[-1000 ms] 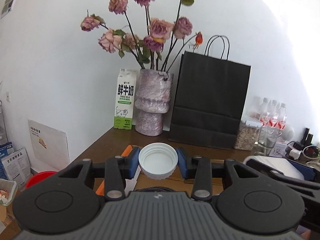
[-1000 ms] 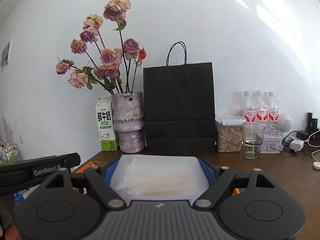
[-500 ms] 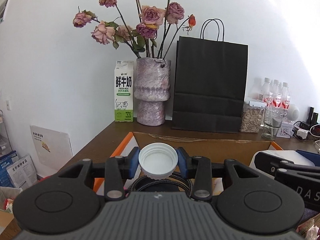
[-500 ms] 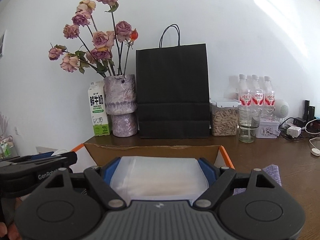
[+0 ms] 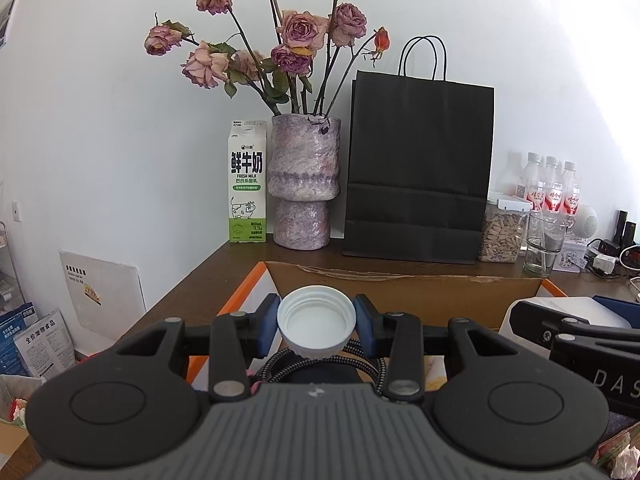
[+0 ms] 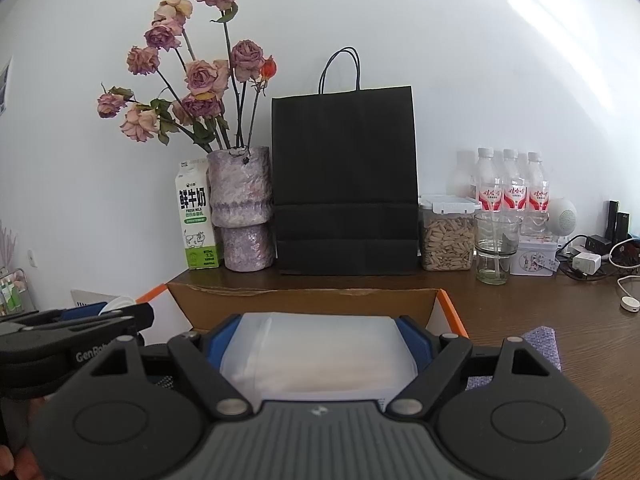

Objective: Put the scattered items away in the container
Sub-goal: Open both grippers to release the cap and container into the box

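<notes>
- Left wrist view: the left gripper (image 5: 316,322) pinches a white bottle cap (image 5: 316,323) between its blue pads, held above the cardboard box (image 5: 400,286).
- Right wrist view: the right gripper (image 6: 318,344) clamps a white translucent packet (image 6: 316,350), jaws wide, over the same box (image 6: 304,300).

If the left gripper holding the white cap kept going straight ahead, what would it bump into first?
Probably the far cardboard wall of the box. The left gripper, shut on the white cap, points slightly downward over the open box, so that wall likely comes before the black paper bag behind it. Depth is hard to judge.
</notes>
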A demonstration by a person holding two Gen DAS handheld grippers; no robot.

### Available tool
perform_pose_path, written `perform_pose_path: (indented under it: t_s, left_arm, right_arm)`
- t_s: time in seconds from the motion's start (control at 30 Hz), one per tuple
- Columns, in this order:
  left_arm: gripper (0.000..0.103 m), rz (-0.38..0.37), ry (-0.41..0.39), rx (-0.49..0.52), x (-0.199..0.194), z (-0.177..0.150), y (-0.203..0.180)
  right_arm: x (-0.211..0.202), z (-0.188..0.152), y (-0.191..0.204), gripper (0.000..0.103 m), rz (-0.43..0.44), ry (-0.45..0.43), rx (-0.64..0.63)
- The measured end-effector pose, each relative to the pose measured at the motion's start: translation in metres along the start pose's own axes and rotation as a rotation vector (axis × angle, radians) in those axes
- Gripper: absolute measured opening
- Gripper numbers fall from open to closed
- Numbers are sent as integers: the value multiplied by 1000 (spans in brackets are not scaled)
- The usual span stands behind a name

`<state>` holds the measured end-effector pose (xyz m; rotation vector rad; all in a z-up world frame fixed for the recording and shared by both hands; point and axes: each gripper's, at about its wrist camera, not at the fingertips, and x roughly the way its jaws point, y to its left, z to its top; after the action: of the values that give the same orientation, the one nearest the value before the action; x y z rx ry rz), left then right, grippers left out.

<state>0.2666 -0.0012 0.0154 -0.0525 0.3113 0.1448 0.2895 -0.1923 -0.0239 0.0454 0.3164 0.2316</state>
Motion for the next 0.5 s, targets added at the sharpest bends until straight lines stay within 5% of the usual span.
perform_pose_path:
  t_s: [0.3, 0.33, 0.37, 0.4, 0.43, 0.5]
  left_arm:
    - [41, 17, -30, -6, -6, 1, 1]
    - [52, 28, -44, -9, -9, 1, 2]
    - [78, 40, -59, -13, -12, 2, 2]
    - [93, 50, -77, -19, -15, 3, 3]
    - [103, 59, -105, -24, -19, 3, 4]
    - [103, 63, -143, -29, -26, 4, 6]
  right_arm:
    - [-3, 2, -1, 82, 1, -8, 11]
    - [-6, 2, -1, 89, -3, -20, 11]
    - [-8, 3, -1, 101, -6, -29, 10]
    - [-11, 3, -1, 103, -5, -44, 9]
    - [-14, 4, 0, 103, -2, -64, 7]
    - [-18, 5, 1, 103, -6, -80, 2]
